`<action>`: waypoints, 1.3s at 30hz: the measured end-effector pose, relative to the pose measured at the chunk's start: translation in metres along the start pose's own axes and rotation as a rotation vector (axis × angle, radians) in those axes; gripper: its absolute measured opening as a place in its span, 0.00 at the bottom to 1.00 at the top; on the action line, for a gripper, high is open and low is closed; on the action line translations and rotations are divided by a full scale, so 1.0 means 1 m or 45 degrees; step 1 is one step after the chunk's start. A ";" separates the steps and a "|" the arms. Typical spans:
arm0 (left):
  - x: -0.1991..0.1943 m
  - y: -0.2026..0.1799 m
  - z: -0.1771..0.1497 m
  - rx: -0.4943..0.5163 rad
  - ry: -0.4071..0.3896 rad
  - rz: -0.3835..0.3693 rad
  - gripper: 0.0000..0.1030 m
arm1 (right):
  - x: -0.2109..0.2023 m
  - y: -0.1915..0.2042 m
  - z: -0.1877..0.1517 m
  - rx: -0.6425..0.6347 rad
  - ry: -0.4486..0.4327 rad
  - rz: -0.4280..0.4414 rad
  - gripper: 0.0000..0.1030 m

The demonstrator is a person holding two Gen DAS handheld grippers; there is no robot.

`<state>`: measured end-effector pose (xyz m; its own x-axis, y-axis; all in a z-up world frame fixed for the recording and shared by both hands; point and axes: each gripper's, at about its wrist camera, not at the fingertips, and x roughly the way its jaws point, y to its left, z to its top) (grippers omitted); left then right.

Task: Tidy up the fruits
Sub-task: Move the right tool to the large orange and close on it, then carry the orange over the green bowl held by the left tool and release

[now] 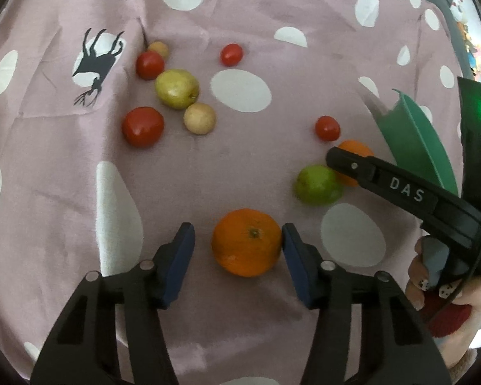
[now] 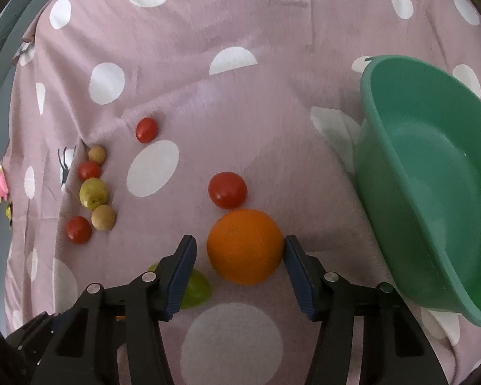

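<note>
In the left wrist view my left gripper [image 1: 239, 240] is open around an orange [image 1: 246, 242]; its right pad touches the fruit, the left pad stands apart. In the right wrist view my right gripper [image 2: 240, 248] is open around another orange [image 2: 245, 246], right pad touching. That orange [image 1: 356, 150] shows partly hidden behind the right gripper's finger [image 1: 384, 176] in the left wrist view. A green fruit [image 1: 317, 185] lies beside it, also under my right gripper's left finger [image 2: 195, 287]. A green bowl [image 2: 433, 192] stands at the right, empty.
A cluster of red tomatoes, a yellow-green fruit [image 1: 177, 88] and two tan round fruits [image 1: 199, 118] lies at the far left on the pink dotted cloth [image 1: 240, 166]. Single tomatoes [image 1: 231, 54] [image 2: 227, 190] lie apart. A hand [image 1: 445, 292] holds the right gripper.
</note>
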<state>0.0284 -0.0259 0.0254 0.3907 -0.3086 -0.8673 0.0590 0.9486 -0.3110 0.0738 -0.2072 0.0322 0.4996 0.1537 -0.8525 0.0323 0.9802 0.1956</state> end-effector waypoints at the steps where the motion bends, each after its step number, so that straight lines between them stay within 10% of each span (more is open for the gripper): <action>1: 0.000 0.001 0.001 -0.006 -0.003 -0.002 0.52 | 0.001 -0.001 0.000 0.004 0.003 0.001 0.54; 20: -0.008 -0.004 0.000 0.021 -0.024 0.021 0.41 | -0.005 0.007 -0.002 -0.038 -0.040 0.018 0.46; 39: -0.058 -0.056 0.033 0.152 -0.292 0.047 0.41 | -0.075 -0.029 0.008 0.037 -0.312 0.072 0.46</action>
<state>0.0328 -0.0591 0.1062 0.5921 -0.2624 -0.7620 0.1436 0.9647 -0.2206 0.0420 -0.2478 0.0948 0.6961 0.1699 -0.6975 0.0213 0.9663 0.2566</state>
